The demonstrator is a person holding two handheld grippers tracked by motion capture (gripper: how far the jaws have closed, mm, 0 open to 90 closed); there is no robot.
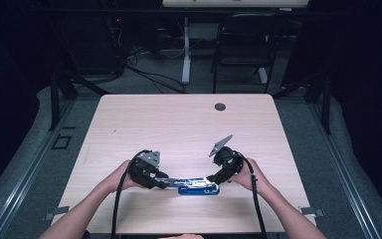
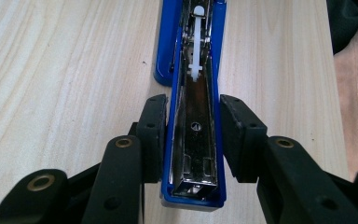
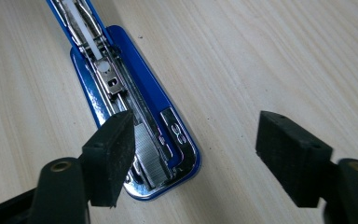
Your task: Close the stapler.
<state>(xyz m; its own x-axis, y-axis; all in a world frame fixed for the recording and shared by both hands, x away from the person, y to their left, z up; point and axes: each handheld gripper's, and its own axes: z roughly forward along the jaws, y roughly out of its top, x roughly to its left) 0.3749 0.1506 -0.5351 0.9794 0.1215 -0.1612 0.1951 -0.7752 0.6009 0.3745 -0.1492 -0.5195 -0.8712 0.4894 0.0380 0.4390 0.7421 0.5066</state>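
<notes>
A blue stapler (image 1: pixel 199 186) lies opened out flat near the table's front edge. In the left gripper view its blue arm with the chrome channel (image 2: pixel 196 93) runs away from me, and my left gripper (image 2: pixel 193 135) is shut on it, a pad pressed against each side. My left gripper (image 1: pixel 165 183) is at the stapler's left end. My right gripper (image 1: pixel 213 178) hovers over the right end. In the right gripper view it (image 3: pixel 196 154) stands wide open, its left pad above the row of staples (image 3: pixel 151 154) in the stapler's magazine (image 3: pixel 135 93).
The light wooden table (image 1: pixel 179 124) has a round cable hole (image 1: pixel 220 106) near its far edge. Behind the table stand a black chair (image 1: pixel 243 45) and a white desk leg (image 1: pixel 186 50), with cables on the floor. Both forearms come in from the bottom.
</notes>
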